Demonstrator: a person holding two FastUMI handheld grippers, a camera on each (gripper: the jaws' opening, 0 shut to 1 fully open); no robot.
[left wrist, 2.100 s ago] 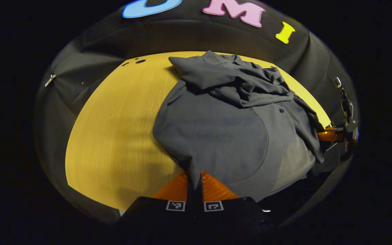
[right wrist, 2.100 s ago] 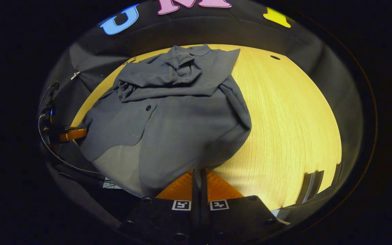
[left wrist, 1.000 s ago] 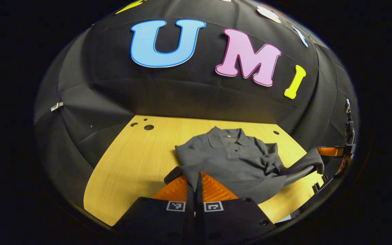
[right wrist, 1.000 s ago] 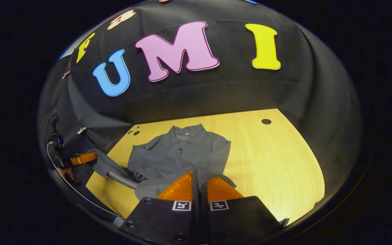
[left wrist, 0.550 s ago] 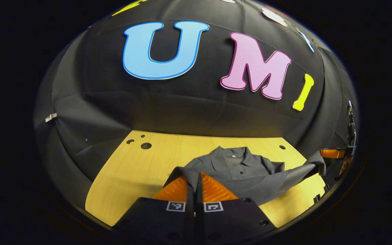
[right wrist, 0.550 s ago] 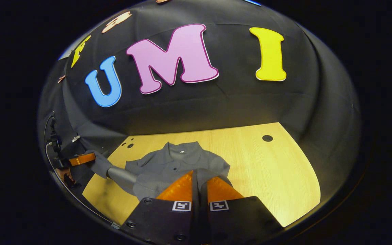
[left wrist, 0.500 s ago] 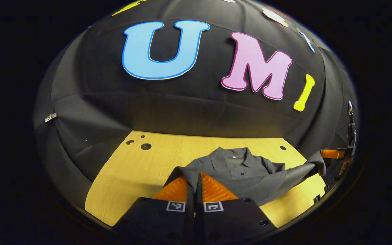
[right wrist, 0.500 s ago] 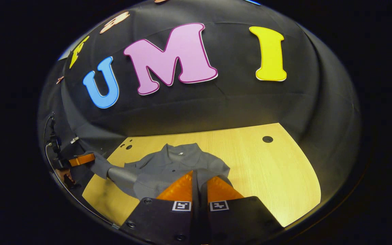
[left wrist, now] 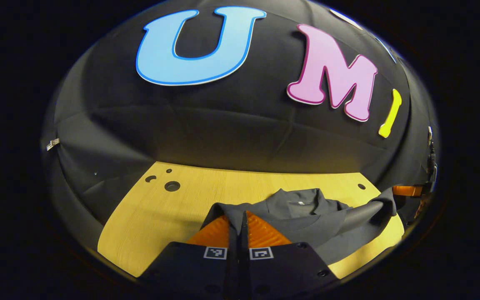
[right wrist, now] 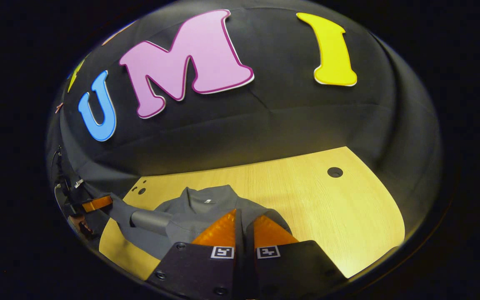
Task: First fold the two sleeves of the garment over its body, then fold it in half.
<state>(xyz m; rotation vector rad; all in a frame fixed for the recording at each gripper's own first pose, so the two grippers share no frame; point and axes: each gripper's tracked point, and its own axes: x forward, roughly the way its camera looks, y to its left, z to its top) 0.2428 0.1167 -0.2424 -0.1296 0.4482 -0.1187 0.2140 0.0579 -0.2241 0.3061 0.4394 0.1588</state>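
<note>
A dark grey collared shirt (left wrist: 306, 212) lies on the yellow wooden table (left wrist: 161, 216), its collar toward the back wall. My left gripper (left wrist: 240, 216) is shut on the shirt's bottom hem, and the lifted cloth runs rightward to the other gripper (left wrist: 406, 191) at the right edge. In the right gripper view the same shirt (right wrist: 202, 208) shows with its collar up front; my right gripper (right wrist: 243, 216) is shut on the hem too. The hem hangs between both grippers above the shirt's upper half. The other gripper (right wrist: 96, 203) shows at the far left.
Round holes are cut in the table top, a group at the back left (left wrist: 172, 186) and one at the back right (right wrist: 334, 171). The black cloth wall rises close behind the table. Bare wood lies on either side of the shirt.
Both grippers have carried the hem up and forward toward the collar. The views swung from looking down at the flat shirt to looking at the back wall, which is now closer.
</note>
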